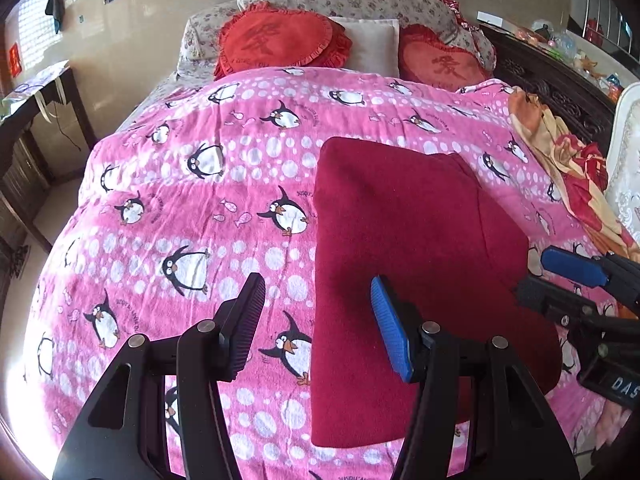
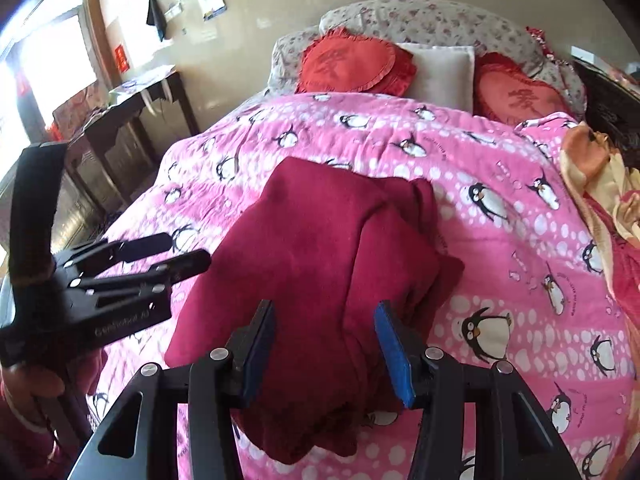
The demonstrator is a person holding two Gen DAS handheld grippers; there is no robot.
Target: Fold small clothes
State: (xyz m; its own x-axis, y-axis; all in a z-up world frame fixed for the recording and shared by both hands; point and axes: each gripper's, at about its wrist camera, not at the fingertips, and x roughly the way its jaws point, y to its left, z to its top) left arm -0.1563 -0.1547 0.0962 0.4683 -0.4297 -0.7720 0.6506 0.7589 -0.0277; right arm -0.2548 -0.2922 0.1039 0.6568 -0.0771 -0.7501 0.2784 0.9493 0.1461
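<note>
A dark red garment (image 1: 404, 264) lies folded on the pink penguin blanket (image 1: 200, 208); in the right wrist view it (image 2: 320, 264) looks bunched at the near end. My left gripper (image 1: 318, 320) is open and empty, hovering over the garment's left edge; it also shows in the right wrist view (image 2: 176, 254) at the left. My right gripper (image 2: 325, 344) is open and empty just above the garment's near end; its fingers (image 1: 576, 268) show at the right of the left wrist view.
Two red heart cushions (image 1: 276, 40) and a white pillow (image 1: 372, 44) lie at the bed's head. A floral orange cloth (image 1: 568, 160) lies along the right edge. A dark desk (image 2: 132, 120) stands left of the bed.
</note>
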